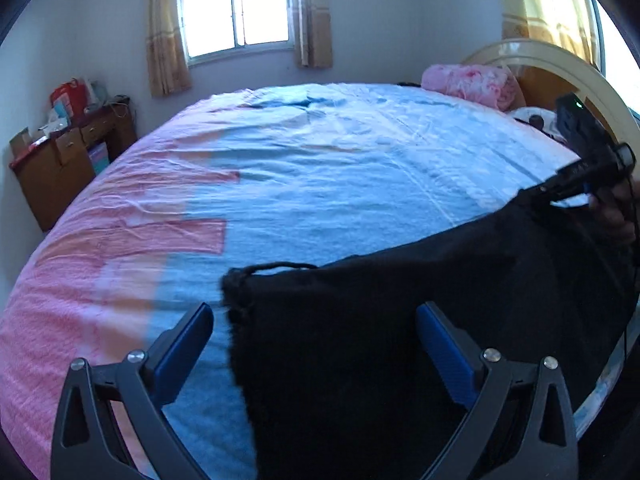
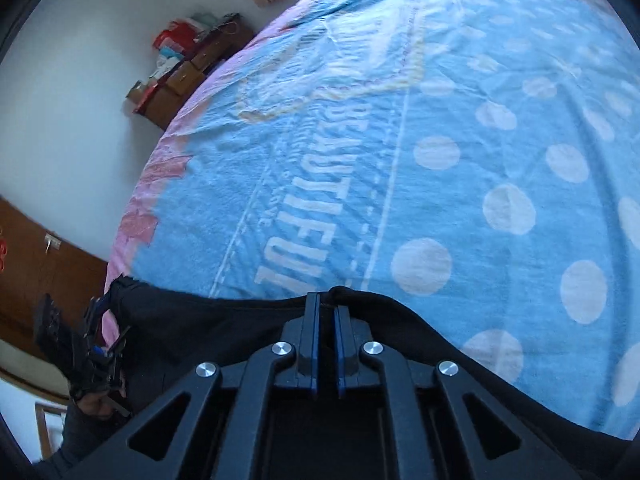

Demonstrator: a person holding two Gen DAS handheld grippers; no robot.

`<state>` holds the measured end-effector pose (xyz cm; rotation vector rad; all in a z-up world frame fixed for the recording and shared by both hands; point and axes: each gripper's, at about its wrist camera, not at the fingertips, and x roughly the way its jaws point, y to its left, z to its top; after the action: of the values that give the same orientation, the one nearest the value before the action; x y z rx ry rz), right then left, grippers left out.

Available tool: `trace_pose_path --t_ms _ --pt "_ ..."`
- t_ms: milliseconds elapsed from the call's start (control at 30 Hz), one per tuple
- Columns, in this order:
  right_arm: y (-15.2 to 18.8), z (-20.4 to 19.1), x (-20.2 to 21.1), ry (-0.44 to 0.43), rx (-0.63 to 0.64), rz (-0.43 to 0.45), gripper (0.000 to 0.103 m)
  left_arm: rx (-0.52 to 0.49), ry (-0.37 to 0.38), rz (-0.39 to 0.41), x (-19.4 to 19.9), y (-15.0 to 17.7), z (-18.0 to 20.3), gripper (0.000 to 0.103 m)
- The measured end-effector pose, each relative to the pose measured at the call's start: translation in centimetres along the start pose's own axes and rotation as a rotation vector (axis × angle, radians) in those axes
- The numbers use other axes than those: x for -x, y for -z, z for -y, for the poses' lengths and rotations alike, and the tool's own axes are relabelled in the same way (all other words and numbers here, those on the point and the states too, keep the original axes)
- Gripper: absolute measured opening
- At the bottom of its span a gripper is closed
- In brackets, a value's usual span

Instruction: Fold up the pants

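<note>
Black pants hang stretched above the near edge of the bed. In the left wrist view my left gripper is open, its blue pads either side of the pants' waist corner with its drawstring loop. The right gripper shows at the far right, pinching the pants' other corner. In the right wrist view my right gripper is shut on the black pants' top edge. The left gripper shows at the far left by the other corner.
The bed is covered by a blue and pink sheet with white dots and lettering. A pink blanket lies by the headboard. A wooden dresser with clutter stands against the left wall under a window.
</note>
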<state>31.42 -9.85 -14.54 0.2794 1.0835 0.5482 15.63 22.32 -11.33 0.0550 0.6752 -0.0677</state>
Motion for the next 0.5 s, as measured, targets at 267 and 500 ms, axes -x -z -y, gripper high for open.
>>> trace_pose_path --t_ms 267,500 --pt "6.3 -1.0 6.7 0.076 0.046 0.078 0.065 -0.003 0.011 -0.016 1.0 0.7 1.6 0.103" --pt "10.3 2.7 9.7 0.086 -0.056 0.115 0.065 0.006 -0.037 -0.035 1.0 -0.1 4.8 0.103"
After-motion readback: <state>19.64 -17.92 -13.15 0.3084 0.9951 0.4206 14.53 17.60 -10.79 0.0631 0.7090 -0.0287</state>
